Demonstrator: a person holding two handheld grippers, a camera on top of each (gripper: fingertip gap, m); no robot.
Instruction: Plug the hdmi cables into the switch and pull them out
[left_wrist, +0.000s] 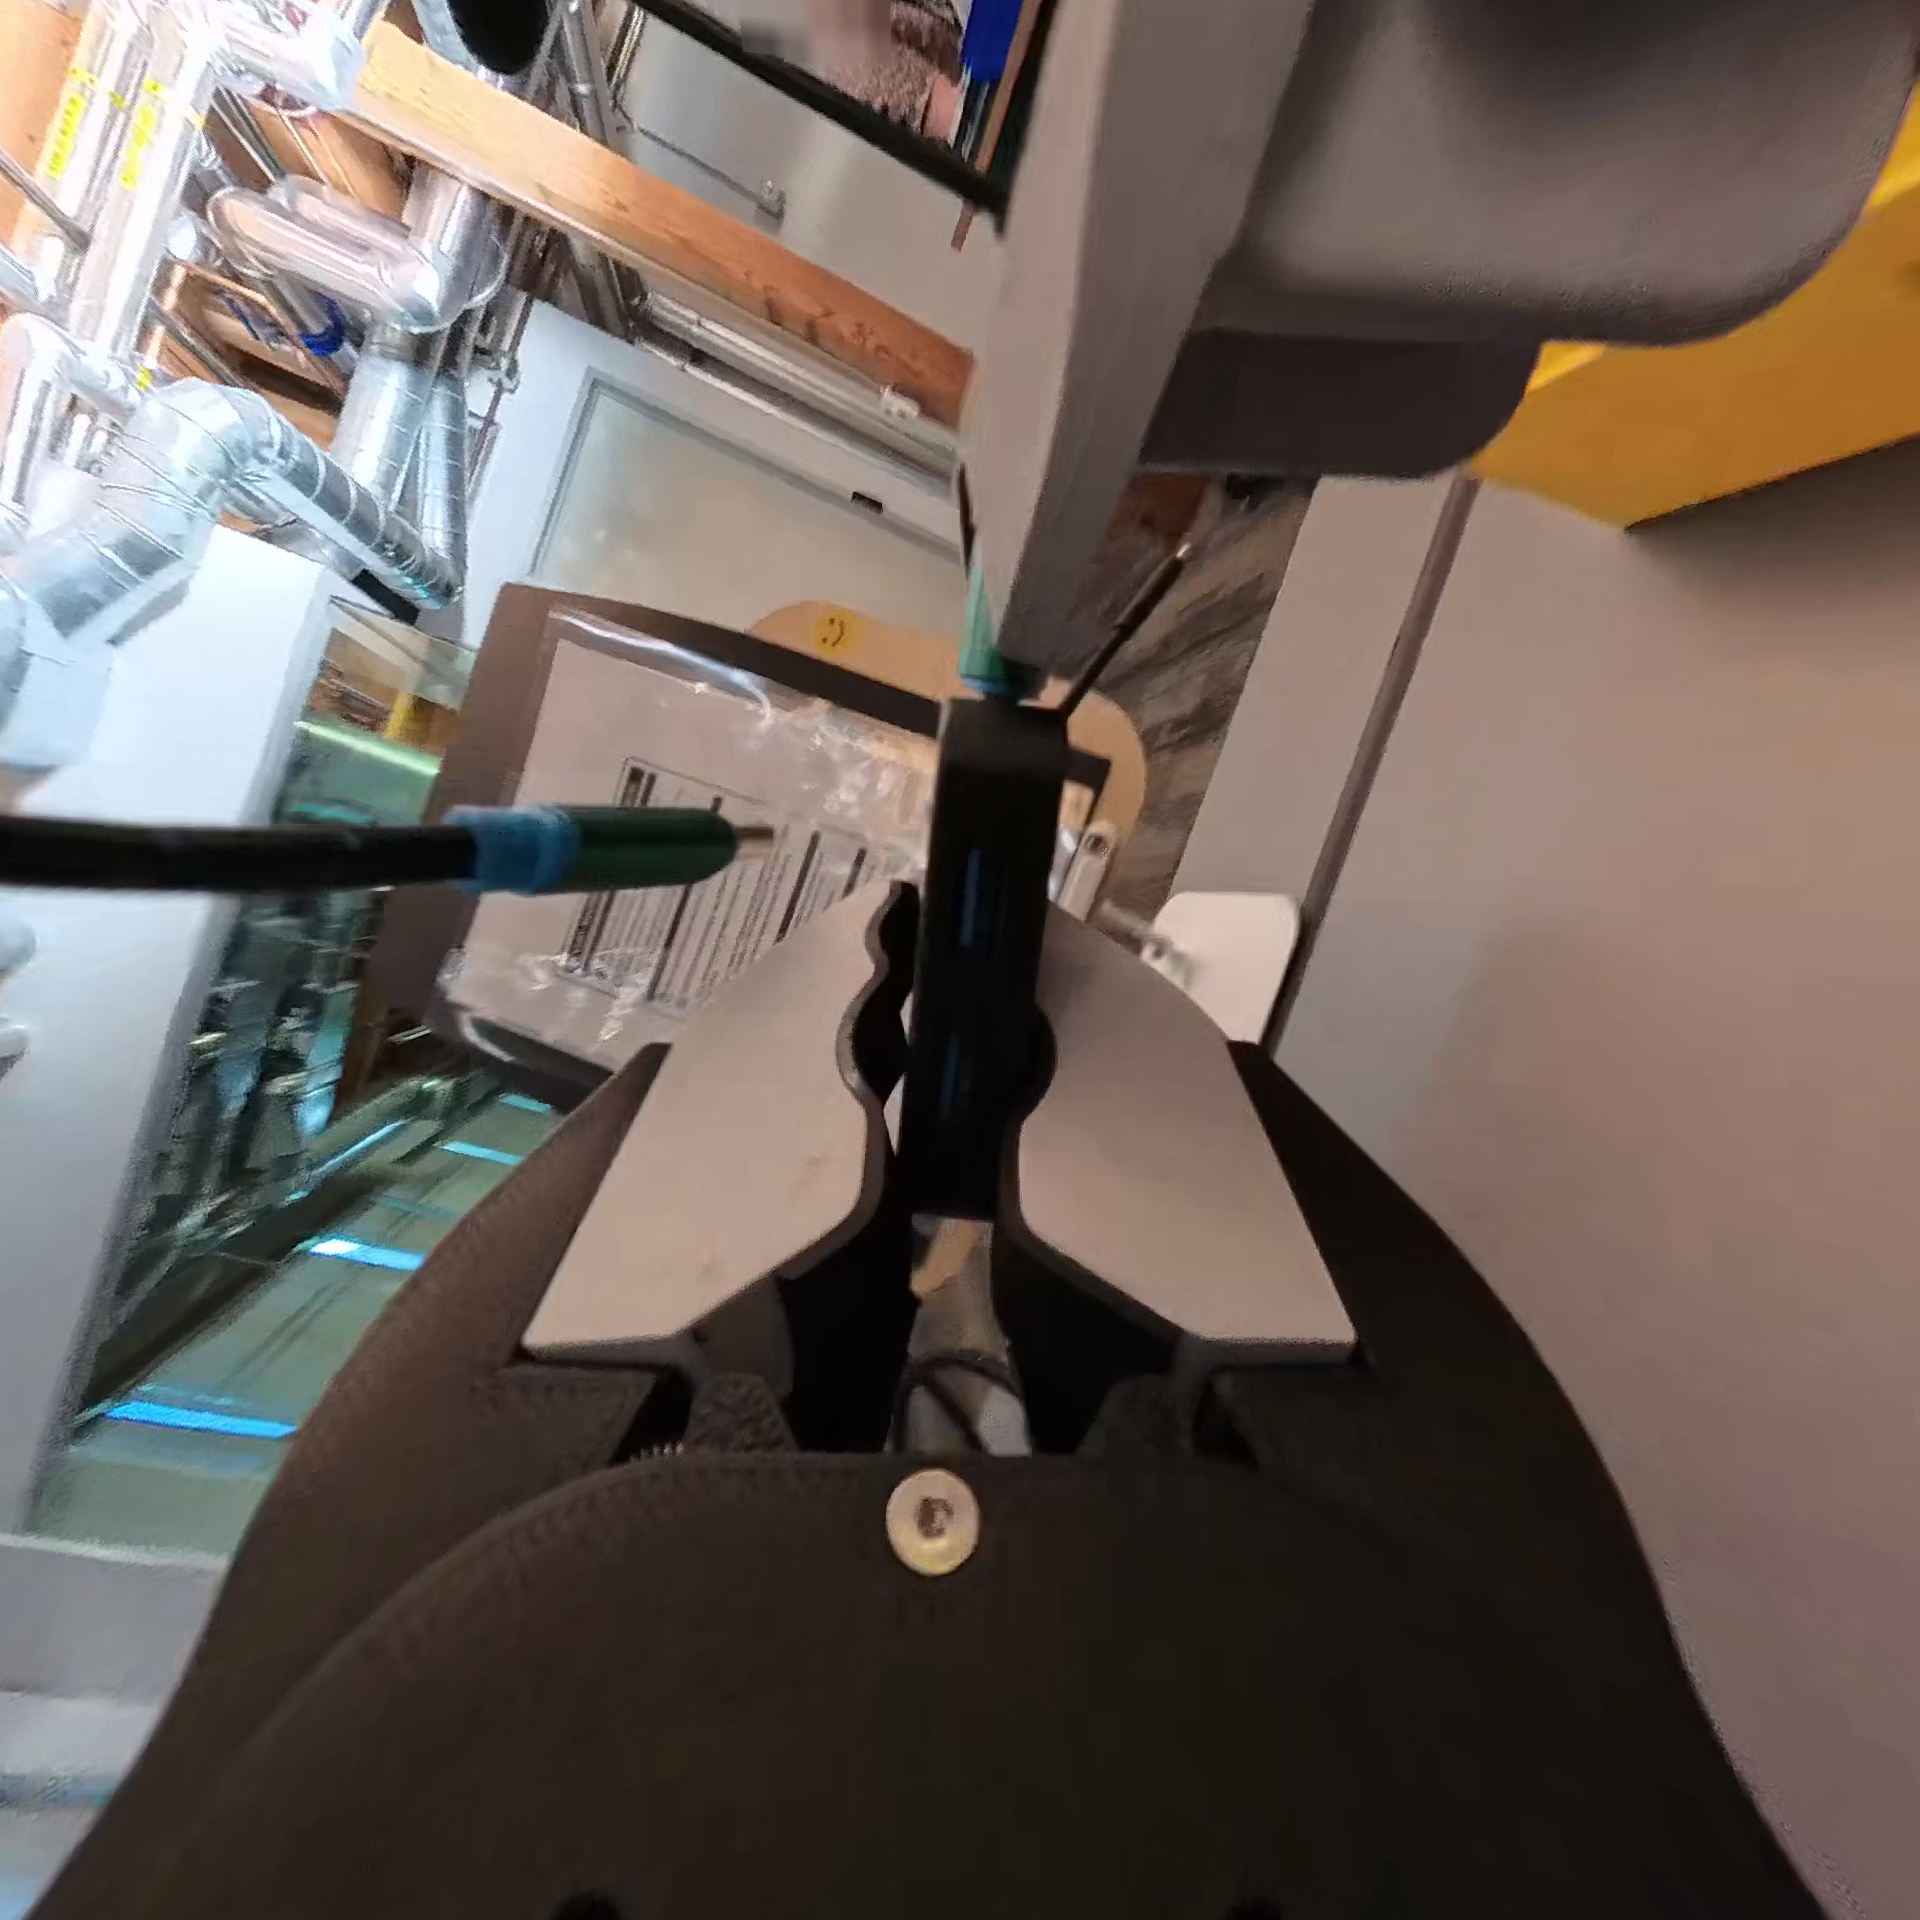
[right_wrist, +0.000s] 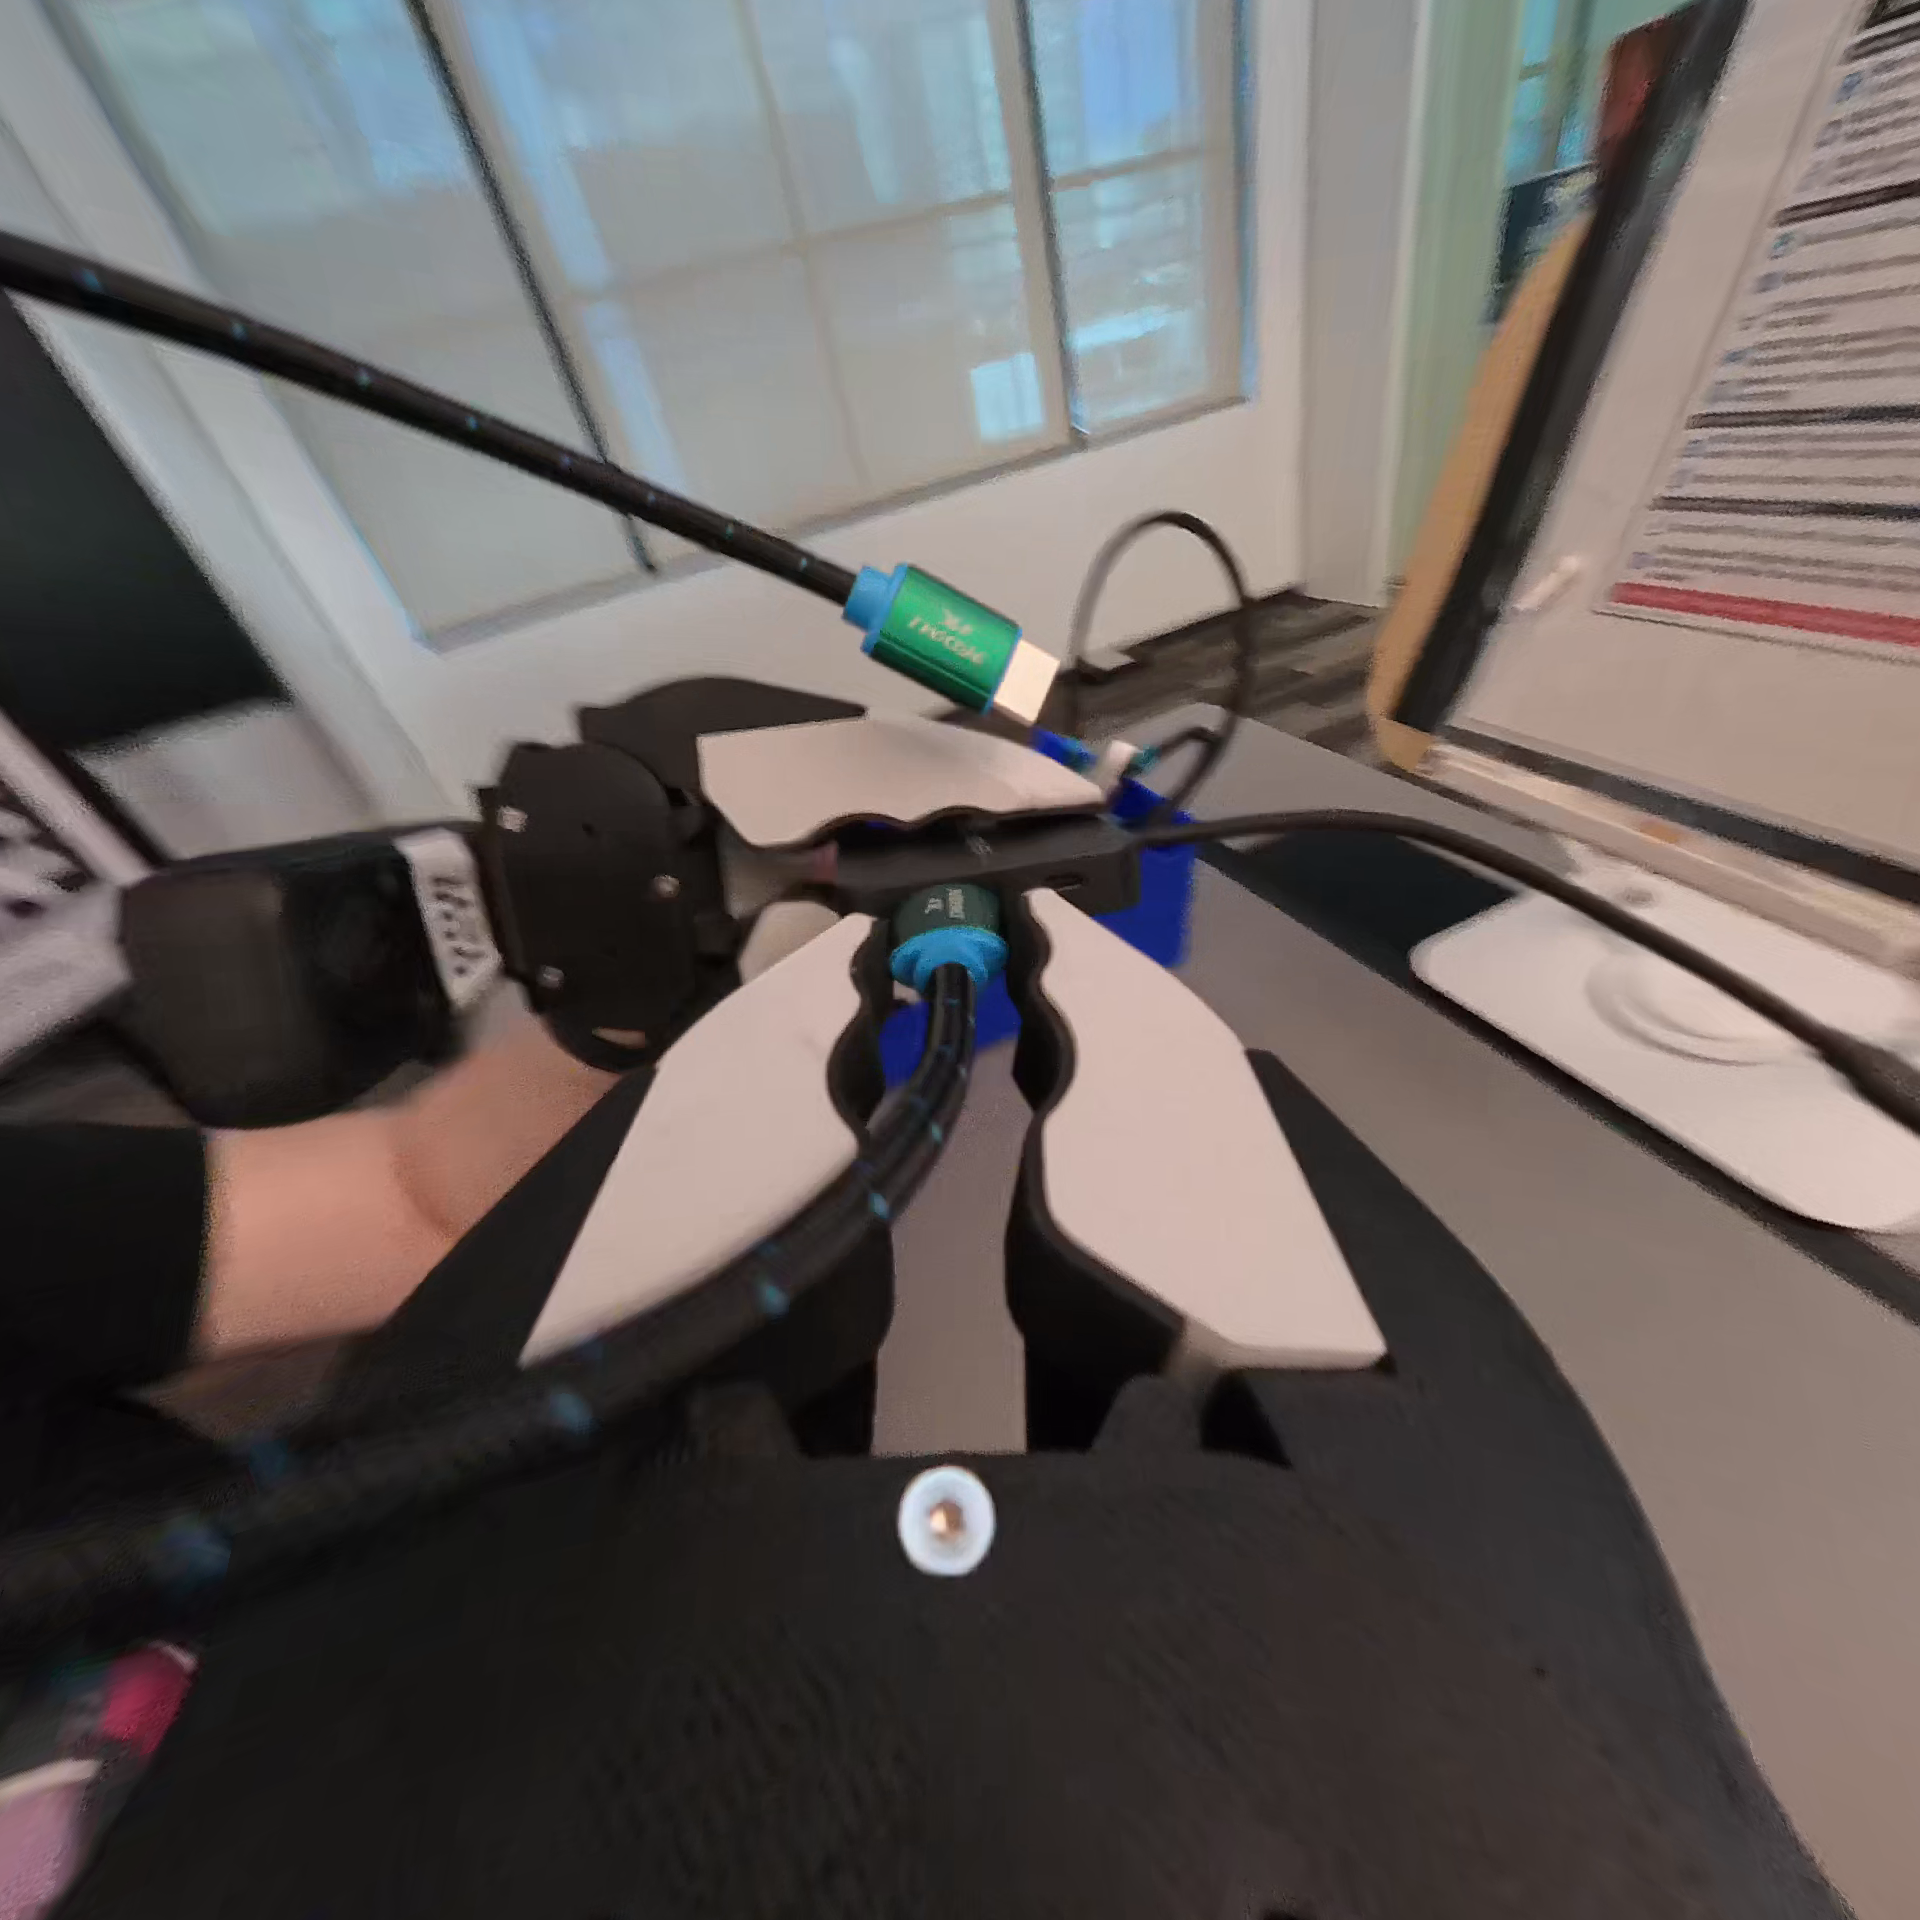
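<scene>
Switch (right_wrist: 987, 862): black. HDMI plugs (right_wrist: 940, 639): metallic green shells, blue collars, gold tips, on black braided cables (right_wrist: 416, 400) flecked blue. Gripper fingers (right_wrist: 748, 1132): light grey faces over black bodies; tabletop (right_wrist: 1455, 1299): grey; bin (right_wrist: 1153, 883) behind: blue.

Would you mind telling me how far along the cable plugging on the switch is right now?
One green plug sits in the switch, which the left gripper clamps. The right gripper straddles that plug, its fingers apart. A second green plug hangs free above the switch, unplugged. Whether it has been in and out already cannot be told.
</scene>
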